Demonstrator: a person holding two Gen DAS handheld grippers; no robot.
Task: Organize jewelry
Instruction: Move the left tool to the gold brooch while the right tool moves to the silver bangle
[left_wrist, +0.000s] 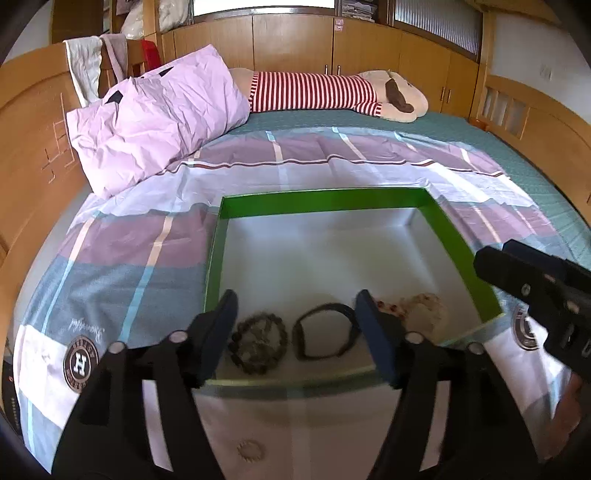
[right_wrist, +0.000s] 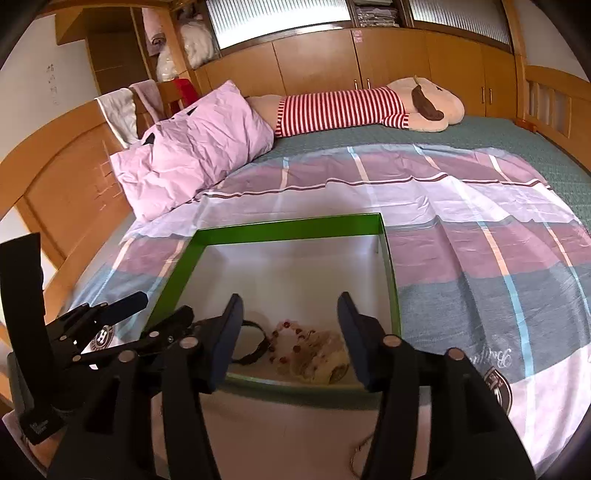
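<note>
A shallow box with a green rim (left_wrist: 325, 195) and a white floor lies on the bedsheet. Along its near edge lie a dark beaded bracelet (left_wrist: 258, 343), a black band (left_wrist: 325, 332), a red-beaded bracelet (left_wrist: 391, 308) and a beige lumpy piece (left_wrist: 424, 314). My left gripper (left_wrist: 299, 328) hovers open over the dark bracelet and the black band, with nothing between its pads. In the right wrist view my right gripper (right_wrist: 290, 332) stands open above the red-beaded bracelet (right_wrist: 288, 343) and the beige piece (right_wrist: 317, 360). Each gripper shows in the other's view: the right gripper (left_wrist: 498, 258), the left gripper (right_wrist: 147, 314).
A small beaded ring (left_wrist: 251, 450) lies on the sheet in front of the box. A pink pillow (left_wrist: 159, 118) and a striped plush toy (left_wrist: 332, 92) lie farther up the bed. Wooden bed rails (left_wrist: 33, 147) stand at both sides.
</note>
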